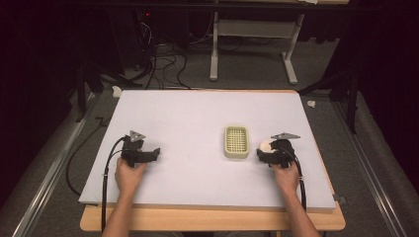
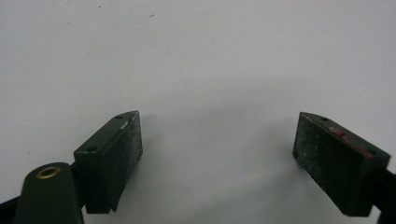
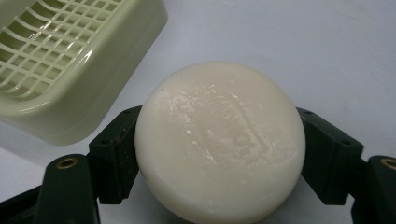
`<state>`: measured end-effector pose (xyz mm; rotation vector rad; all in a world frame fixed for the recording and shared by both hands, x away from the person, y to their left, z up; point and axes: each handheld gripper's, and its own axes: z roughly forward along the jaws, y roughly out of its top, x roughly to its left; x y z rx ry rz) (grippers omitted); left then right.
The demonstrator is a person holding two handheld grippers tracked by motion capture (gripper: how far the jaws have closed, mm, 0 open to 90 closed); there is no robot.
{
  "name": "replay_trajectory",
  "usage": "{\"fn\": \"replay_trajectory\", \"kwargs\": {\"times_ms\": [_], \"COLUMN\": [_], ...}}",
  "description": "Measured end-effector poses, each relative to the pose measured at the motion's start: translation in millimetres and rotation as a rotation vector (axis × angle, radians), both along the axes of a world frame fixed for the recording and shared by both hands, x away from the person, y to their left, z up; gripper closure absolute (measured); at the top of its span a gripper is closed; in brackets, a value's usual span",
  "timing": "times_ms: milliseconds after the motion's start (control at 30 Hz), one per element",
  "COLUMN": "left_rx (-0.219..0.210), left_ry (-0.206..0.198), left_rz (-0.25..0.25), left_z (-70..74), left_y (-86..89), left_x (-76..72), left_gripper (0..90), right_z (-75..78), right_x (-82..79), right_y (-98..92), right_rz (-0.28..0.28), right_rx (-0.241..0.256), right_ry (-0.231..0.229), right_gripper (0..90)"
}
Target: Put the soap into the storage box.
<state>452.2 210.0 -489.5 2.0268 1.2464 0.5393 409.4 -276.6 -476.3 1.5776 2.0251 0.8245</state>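
A round cream bar of soap (image 3: pixel 219 144) sits between the two black jaws of my right gripper (image 3: pixel 219 149), which is shut on it. From above, the soap (image 1: pixel 265 146) shows just right of a pale green soap dish (image 1: pixel 236 141) with a grid insert, standing on the white table (image 1: pixel 197 113). A corner of the dish (image 3: pixel 70 65) lies close at the upper left in the right gripper view. My left gripper (image 1: pixel 154 153) rests at the left of the table, about level with the dish. Its jaws stand wide apart over bare surface, so the left gripper (image 2: pixel 217 149) is open.
The white table top lies on a wooden board (image 1: pixel 212 219) that juts out at the near edge. A small white object (image 1: pixel 116 91) sits off the far left corner. Cables (image 1: pixel 163 64) and a grey stand (image 1: pixel 252 44) are on the floor behind.
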Motion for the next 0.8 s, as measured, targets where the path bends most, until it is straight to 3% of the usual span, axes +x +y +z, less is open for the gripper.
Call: {"fn": "replay_trajectory", "kwargs": {"times_ms": [600, 800], "left_rx": [0.000, 0.000], "left_ry": [0.000, 0.000], "left_rz": [0.000, 0.000], "left_z": [0.0, 0.0], "left_y": [0.0, 0.0], "left_x": [0.0, 0.0], "left_gripper": [16.2, 16.2], "right_z": [7.2, 11.2], "right_x": [-5.2, -7.6], "right_y": [0.1, -2.2], "right_rz": [0.025, 0.029], "right_rx": [0.021, 0.063], "right_ry": [-0.021, -0.030], "right_gripper": [24.6, 24.6]}}
